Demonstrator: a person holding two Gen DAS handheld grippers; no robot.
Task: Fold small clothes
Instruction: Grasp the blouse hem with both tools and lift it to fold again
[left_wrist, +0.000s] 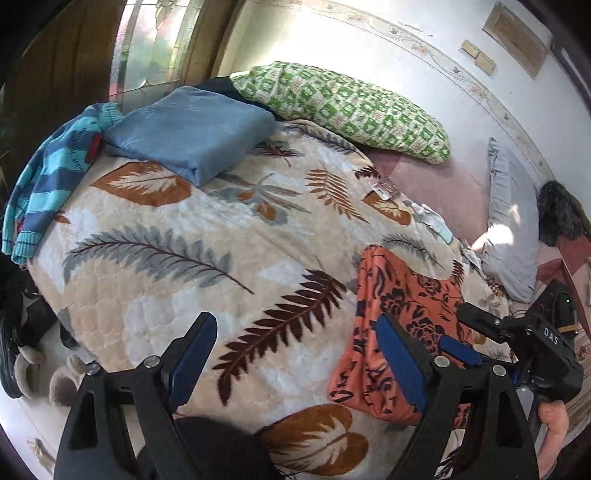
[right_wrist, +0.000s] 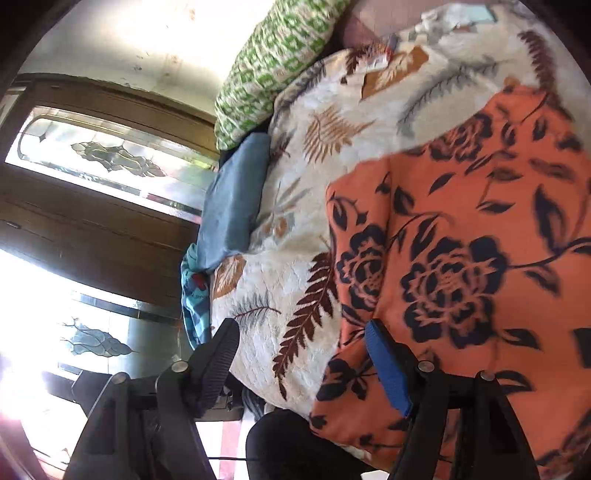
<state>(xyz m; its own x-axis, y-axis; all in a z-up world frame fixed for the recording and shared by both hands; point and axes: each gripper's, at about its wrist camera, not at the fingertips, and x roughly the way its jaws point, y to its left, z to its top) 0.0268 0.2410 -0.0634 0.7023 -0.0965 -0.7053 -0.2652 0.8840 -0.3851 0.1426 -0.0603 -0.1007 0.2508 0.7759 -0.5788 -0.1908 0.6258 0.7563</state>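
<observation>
— Orange floral garment (left_wrist: 397, 295), is it lying flat?

— It is lying on the leaf-print blanket (left_wrist: 207, 236) near the bed's front edge, thin and soft, printed with dark roses. Its lower corner is hiding behind the left tool (left_wrist: 295, 354), and in the right wrist view it is running off the picture's right side, so its full outline is hard to make out.

— Are the tools gripping it?

— No. The left tool is standing wide, blue pads apart, with nothing between them; one finger is overlapping the cloth in the picture, but I cannot tell whether it is touching. The right tool (right_wrist: 303, 354) is also gaping, holding nothing, one ribbed black finger over the blanket's edge and the blue-padded one over the cloth.

— What else is showing?

— A folded blue cloth (left_wrist: 192, 136) is sitting as a neat thick block at the far side, partly covering a striped knit sweater (left_wrist: 48, 184) that is drooping over the bed's edge. A green checked pillow (left_wrist: 343, 107) is lying behind. The blanket is looking plush and quilted. Small pale items near the pillow are too blurred to identify.
</observation>
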